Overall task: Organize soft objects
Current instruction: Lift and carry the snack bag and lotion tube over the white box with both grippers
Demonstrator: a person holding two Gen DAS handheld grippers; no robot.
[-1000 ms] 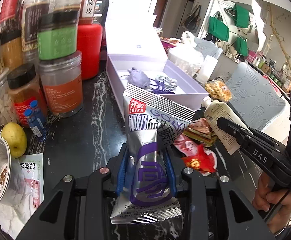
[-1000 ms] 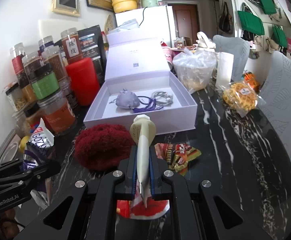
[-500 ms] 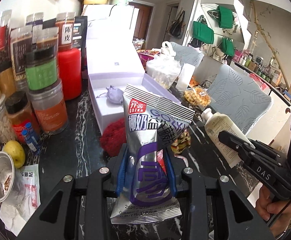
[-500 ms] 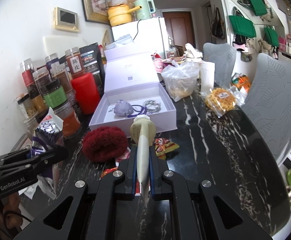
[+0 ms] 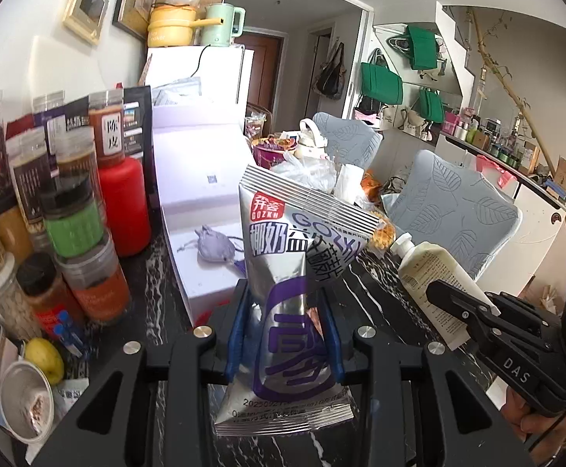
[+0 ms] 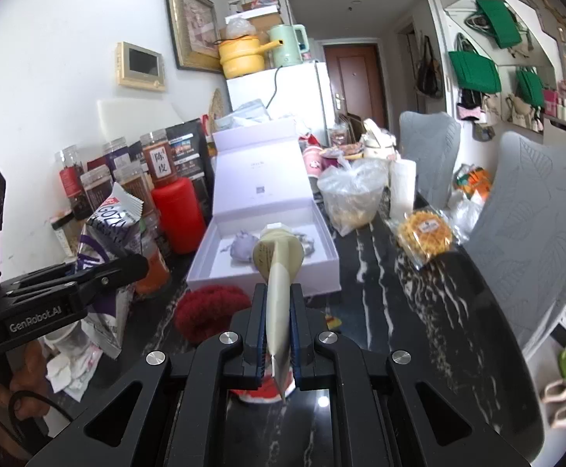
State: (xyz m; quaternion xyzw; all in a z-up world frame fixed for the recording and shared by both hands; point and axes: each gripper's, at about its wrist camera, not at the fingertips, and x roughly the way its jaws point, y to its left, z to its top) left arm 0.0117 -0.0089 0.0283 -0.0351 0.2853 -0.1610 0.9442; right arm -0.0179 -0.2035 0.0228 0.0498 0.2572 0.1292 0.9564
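Note:
My left gripper is shut on a silver and purple snack pouch, held upright above the black marble table. My right gripper is shut on a cream squeeze tube, cap pointing forward. The tube also shows at the right of the left wrist view, and the pouch at the left of the right wrist view. An open lavender box ahead holds a grey fabric pouch. A dark red fluffy item lies in front of the box.
Spice jars and a red canister crowd the left side by the wall. A bowl and a yellow fruit sit at near left. Plastic food bags and a waffle pack lie right of the box. Grey chairs border the right edge.
Both grippers have lifted and pulled back from the table with the pouch and the tube still held. The box and table items now look farther and lower.

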